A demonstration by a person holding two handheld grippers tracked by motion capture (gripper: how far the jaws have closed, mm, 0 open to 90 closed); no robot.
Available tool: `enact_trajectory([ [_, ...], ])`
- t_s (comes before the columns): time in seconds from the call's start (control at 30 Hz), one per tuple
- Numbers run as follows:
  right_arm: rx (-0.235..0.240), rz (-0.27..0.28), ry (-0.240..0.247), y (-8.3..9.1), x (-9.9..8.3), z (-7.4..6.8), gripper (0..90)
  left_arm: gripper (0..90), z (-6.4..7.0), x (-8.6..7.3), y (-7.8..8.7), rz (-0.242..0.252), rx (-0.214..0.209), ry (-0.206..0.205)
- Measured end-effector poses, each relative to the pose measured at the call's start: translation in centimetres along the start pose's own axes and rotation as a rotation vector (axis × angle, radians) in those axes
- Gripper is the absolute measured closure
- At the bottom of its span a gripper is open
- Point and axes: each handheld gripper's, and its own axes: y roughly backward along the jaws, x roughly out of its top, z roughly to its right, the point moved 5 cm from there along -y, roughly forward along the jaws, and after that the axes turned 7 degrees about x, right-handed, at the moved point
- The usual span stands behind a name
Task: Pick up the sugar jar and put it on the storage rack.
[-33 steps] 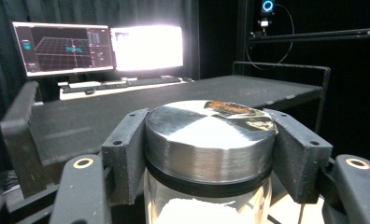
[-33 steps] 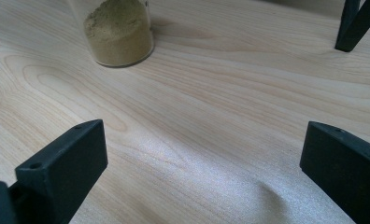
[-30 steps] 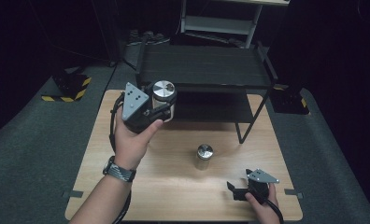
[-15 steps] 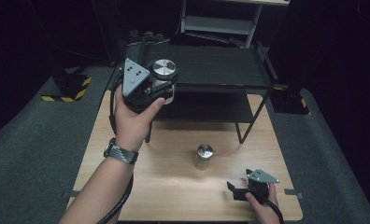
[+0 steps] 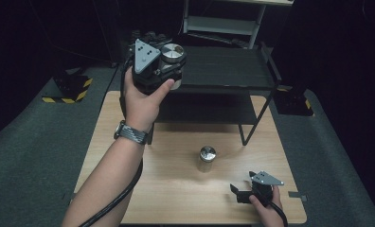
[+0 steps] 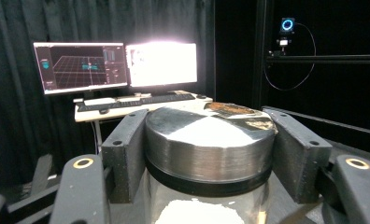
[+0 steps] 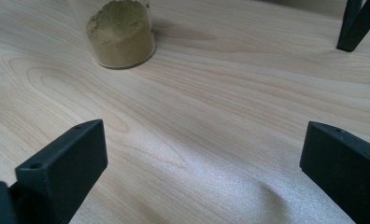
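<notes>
My left gripper [image 5: 170, 60] is raised at the left end of the black shelf's [image 5: 233, 66] top level, shut on a glass jar [image 5: 173, 56] with a silver lid. In the left gripper view the jar [image 6: 209, 144] sits between both jaws, white powder showing under the lid. A second jar [image 5: 207, 158] with a silver lid stands on the wooden table [image 5: 129, 189]; its greenish-brown powder shows in the right gripper view [image 7: 121, 32]. My right gripper [image 5: 238, 193] rests open near the table's front right, its jaws pointing left, with nothing between them [image 7: 202, 163].
The two-level black shelf stands at the back of the table, with a leg [image 5: 243, 135] right of the standing jar. A grey mat [image 5: 29, 156] surrounds the table. Behind, monitors [image 6: 115, 65] and a keyboard sit on a desk.
My left gripper has lifted the jar up and away from me, from in front of the shelf to the level of its top. The right gripper has stayed put.
</notes>
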Motion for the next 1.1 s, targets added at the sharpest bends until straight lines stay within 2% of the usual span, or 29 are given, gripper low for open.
enact_trajectory([
  [0.3,0.007,0.001,0.005,0.0,0.0,0.0,0.9,34.9,0.2,-0.4,-2.8,-0.026,0.019,0.004],
  [0.53,0.011,0.000,0.006,0.0,0.0,0.1,0.9,34.9,0.1,-0.5,-4.5,-0.027,0.030,0.017],
  [0.83,0.017,0.003,0.007,0.1,0.0,0.2,0.9,34.9,0.0,-0.6,-5.6,-0.042,0.042,0.027],
  [1.1,0.018,0.003,0.004,0.1,-0.1,0.2,0.9,34.9,-0.2,-1.1,-5.6,-0.025,0.042,0.040],
])
